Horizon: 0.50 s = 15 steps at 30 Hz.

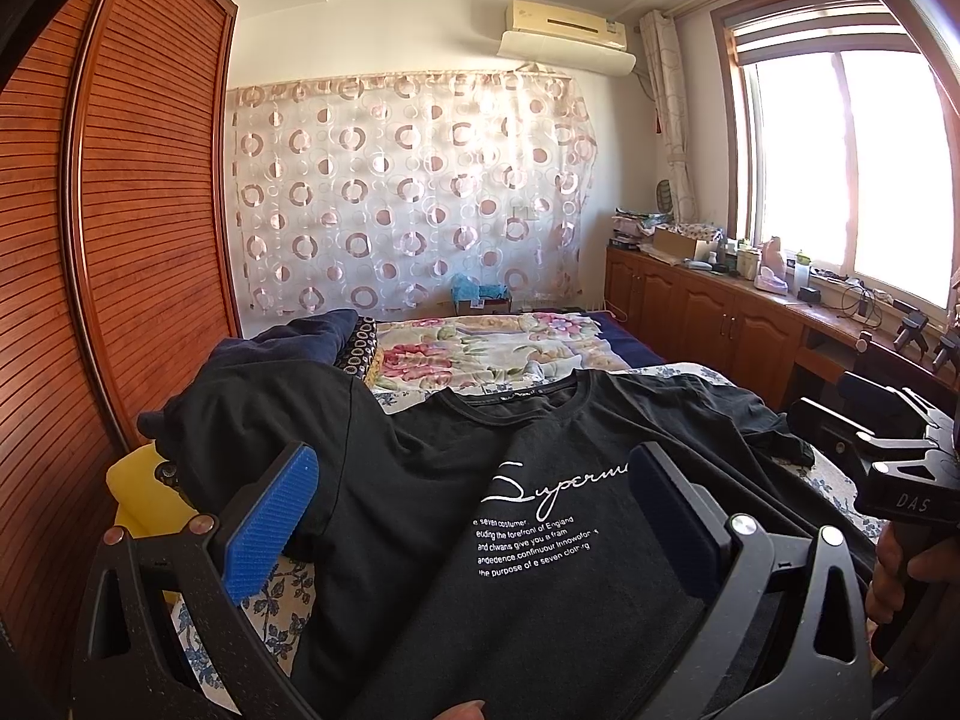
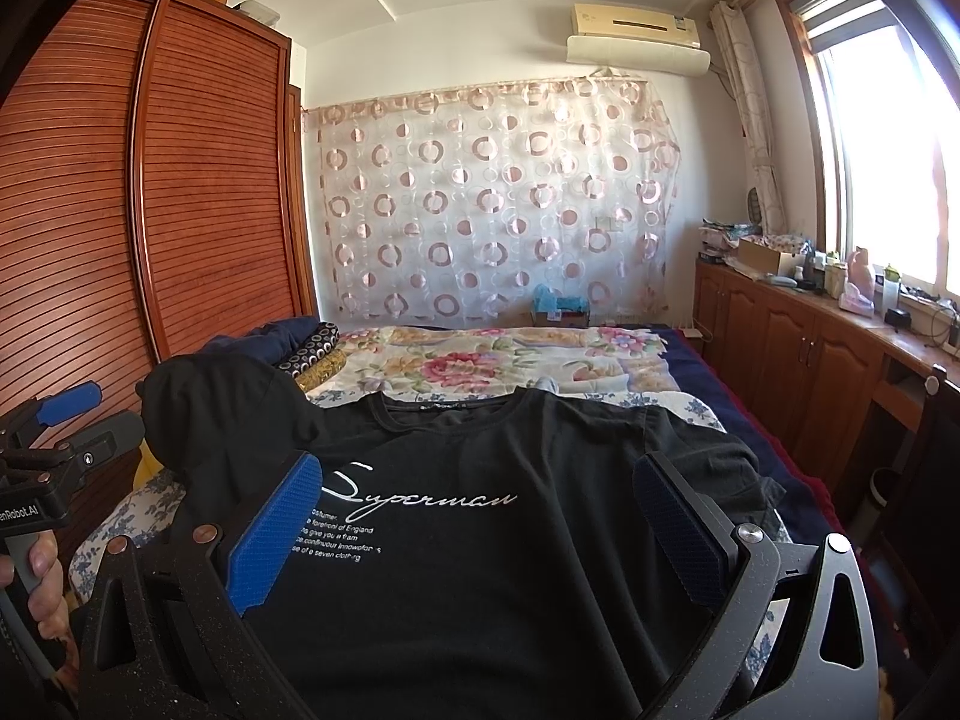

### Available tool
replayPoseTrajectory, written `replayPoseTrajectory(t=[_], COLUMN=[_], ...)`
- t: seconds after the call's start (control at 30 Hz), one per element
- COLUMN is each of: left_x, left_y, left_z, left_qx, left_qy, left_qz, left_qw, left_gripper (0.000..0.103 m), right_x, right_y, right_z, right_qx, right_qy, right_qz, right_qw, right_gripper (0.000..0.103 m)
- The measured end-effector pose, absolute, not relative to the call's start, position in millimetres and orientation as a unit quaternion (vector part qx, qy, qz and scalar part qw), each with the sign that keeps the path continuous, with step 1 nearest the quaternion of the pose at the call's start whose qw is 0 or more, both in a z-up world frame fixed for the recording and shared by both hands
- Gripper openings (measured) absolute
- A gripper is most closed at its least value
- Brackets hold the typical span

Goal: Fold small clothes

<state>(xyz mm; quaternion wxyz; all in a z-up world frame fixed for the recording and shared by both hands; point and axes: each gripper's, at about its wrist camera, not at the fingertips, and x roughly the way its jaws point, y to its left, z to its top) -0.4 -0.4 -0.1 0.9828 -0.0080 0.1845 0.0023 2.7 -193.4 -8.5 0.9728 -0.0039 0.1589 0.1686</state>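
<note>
Centrally, in both wrist views, the black T-shirt [image 1: 480,516] lies front up on the bed [image 1: 282,594], collar toward the top of the frame, white lettering in the middle. Your left gripper [image 1: 474,516] occupies the lower part of the left wrist view; its blue-padded fingers [image 1: 270,528] are spread wide above the shirt, pinching nothing. Your right gripper [image 2: 480,534] fills the lower part of the right wrist view, likewise spread over the print. At the left edge of that view, your left hand [image 2: 42,576] grips its handle. A floral blanket [image 2: 480,366] lies above the collar, mid-frame. A slatted wooden wardrobe [image 1: 120,210] fills the left side; the window [image 2: 888,138] brightens the right edge.
</note>
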Motion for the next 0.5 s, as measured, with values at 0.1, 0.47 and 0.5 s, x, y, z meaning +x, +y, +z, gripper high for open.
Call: replayPoseTrajectory(t=[0.1, 0.47, 0.5], left_x=[-0.1, -0.4, 0.6], left_y=[-0.2, 2.0, 7.1], left_z=[-0.4, 2.4, 6.5], left_qx=[-0.008, -0.011, -0.016], left_qy=[0.185, 0.184, 0.183], left_qz=[0.002, 0.004, 0.006], left_qw=[0.983, 0.983, 0.983], left_gripper=[0.103, 0.103, 0.103], right_x=[2.9, 3.0, 3.3], right_y=[-194.0, -194.7, -194.4], right_z=[-8.3, -9.7, -9.9], right_qx=[-0.003, -0.002, -0.002], right_qy=[0.159, 0.163, 0.164], right_qz=[0.169, 0.172, 0.173], right_qw=[0.973, 0.972, 0.971], right_gripper=[0.103, 0.103, 0.103])
